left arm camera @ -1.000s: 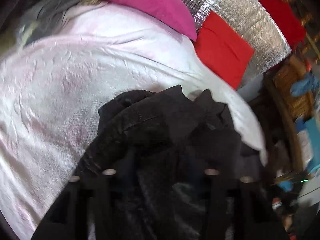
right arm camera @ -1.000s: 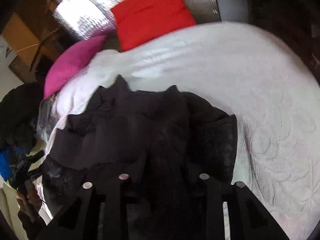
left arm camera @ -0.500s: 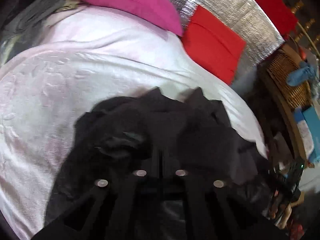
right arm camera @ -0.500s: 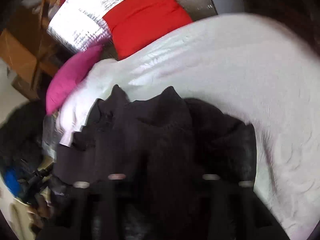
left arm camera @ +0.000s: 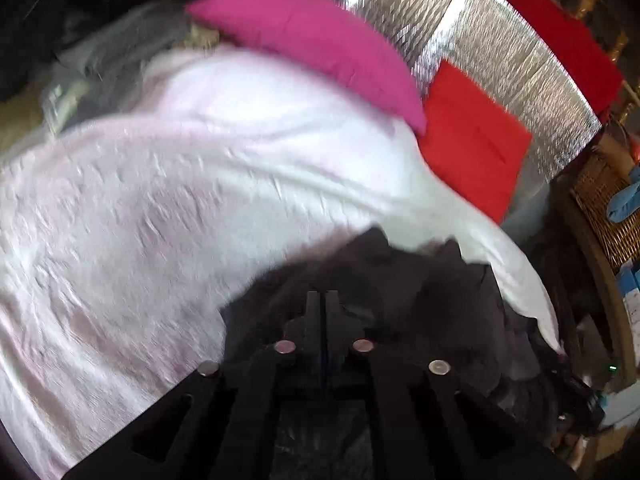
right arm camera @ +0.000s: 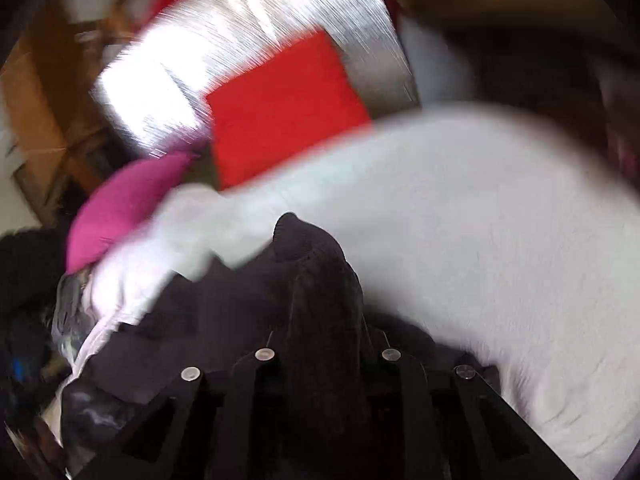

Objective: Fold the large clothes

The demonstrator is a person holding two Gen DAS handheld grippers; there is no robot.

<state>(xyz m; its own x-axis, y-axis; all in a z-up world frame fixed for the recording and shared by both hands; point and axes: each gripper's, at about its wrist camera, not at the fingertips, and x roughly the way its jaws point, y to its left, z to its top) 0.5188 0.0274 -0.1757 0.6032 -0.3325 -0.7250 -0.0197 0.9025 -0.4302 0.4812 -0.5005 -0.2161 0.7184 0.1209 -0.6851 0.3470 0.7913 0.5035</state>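
A black garment is seen heaped on a white bedspread, at the near edge of the bed. Both views are smeared by motion, so the garment's folds and outline are hard to make out, and what kind of garment it is cannot be told.

The left hand-held gripper is seen with its fingers pressed together, only a thin slit being left between them. Dark cloth lies around and beyond the tips, but whether any is pinched in the slit cannot be told, black being lost against black.

The right hand-held gripper is shown spread, with a thick ridge of the garment running up between its fingers. The fingertips are hidden by that cloth, and whether the cloth is gripped or merely lies there cannot be told.

At the head of the bed a pink pillow and a red cushion are set against a silver foil panel. Grey cloth is bunched at the far left, blurred. On the right a wicker basket is cut off by the frame edge, and the clutter beneath it is too dark to be identified.
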